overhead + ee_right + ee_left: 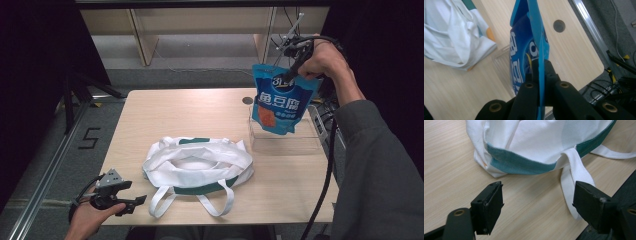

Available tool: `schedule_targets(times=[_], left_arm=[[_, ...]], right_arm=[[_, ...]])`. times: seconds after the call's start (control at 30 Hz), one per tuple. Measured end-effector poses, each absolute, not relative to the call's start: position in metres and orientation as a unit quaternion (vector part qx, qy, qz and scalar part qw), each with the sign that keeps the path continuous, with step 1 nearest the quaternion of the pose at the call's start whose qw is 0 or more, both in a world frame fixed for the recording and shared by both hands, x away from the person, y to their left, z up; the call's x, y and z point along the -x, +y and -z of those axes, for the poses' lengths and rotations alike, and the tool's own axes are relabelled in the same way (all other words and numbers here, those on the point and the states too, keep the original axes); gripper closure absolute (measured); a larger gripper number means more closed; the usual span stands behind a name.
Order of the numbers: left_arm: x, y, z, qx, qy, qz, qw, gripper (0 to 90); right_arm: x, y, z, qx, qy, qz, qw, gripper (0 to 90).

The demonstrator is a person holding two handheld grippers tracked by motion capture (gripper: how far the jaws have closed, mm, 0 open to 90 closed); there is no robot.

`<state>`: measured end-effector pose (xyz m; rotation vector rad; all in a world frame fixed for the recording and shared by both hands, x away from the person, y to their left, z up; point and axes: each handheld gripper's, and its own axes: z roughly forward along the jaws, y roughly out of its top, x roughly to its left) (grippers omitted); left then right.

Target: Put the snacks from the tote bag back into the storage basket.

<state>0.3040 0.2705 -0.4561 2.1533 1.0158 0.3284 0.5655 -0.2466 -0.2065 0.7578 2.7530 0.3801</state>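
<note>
The right tongs (289, 75) pinch only the snack pouch's (281, 100) top edge; it may slip. The left tongs (537, 207), spread, probably leave the bag (197, 165) sagging.

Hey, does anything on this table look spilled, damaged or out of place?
Nothing spilled or damaged. The white cloth tote bag with green trim lies slumped with handles sprawled toward the table's near edge; the blue snack pouch hangs tilted from the right gripper.
</note>
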Motion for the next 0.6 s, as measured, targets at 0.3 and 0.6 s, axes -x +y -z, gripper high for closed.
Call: schedule_targets(times=[0.3, 0.6], left_arm=[[-0.304, 0.270, 0.457, -0.839, 0.389, -0.127, 0.358, 23.1], [-0.304, 0.269, 0.457, -0.838, 0.391, -0.126, 0.359, 23.1]], right_arm=[[-0.575, -0.255, 0.227, -0.264, 0.948, -0.127, 0.127, 90.0], [-0.576, -0.258, 0.249, -0.267, 0.948, -0.131, 0.114, 90.0]])
